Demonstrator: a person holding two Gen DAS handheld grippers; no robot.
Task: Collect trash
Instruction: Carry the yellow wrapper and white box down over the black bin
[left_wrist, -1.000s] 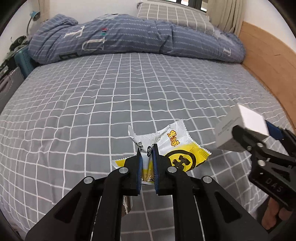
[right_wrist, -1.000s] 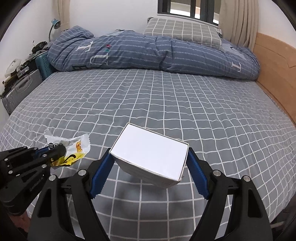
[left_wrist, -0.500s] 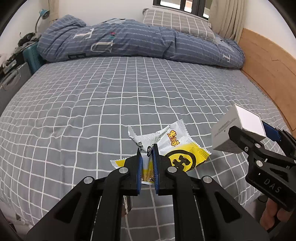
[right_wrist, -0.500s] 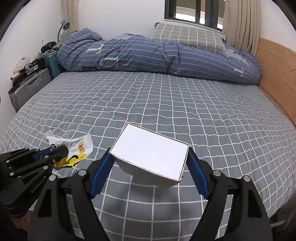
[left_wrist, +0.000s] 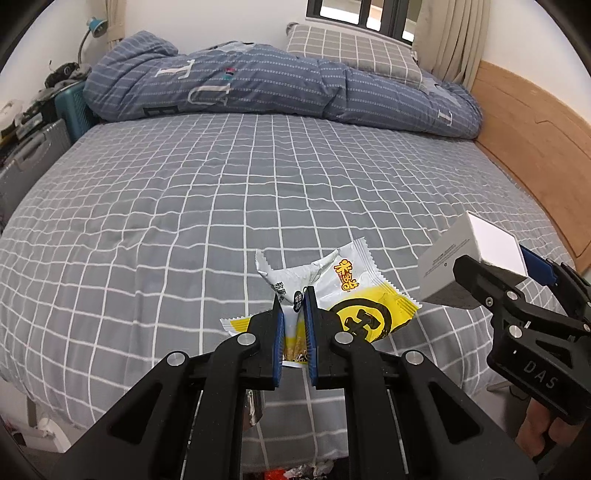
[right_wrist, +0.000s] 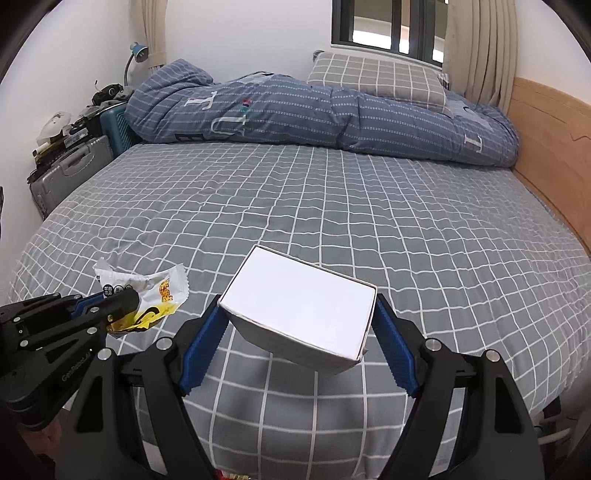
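My left gripper (left_wrist: 293, 295) is shut on a crumpled white and yellow snack wrapper (left_wrist: 354, 295) and holds it above the near edge of the bed. The wrapper also shows in the right wrist view (right_wrist: 155, 295), with the left gripper (right_wrist: 122, 297) low on the left. My right gripper (right_wrist: 297, 317) is shut on a white cardboard box (right_wrist: 299, 306), held by its two short sides above the bed. In the left wrist view the box (left_wrist: 469, 266) and the right gripper (left_wrist: 491, 277) are at the right edge.
The bed has a grey checked sheet (right_wrist: 369, 206). A rolled blue quilt (right_wrist: 314, 114) and a checked pillow (right_wrist: 373, 79) lie at its far end. A wooden bed side (right_wrist: 554, 147) runs along the right. A grey suitcase (right_wrist: 70, 173) and clutter stand at the left.
Both grippers have pulled back and risen from the bed with their loads. More of the room and window now shows. Neither grip has changed.
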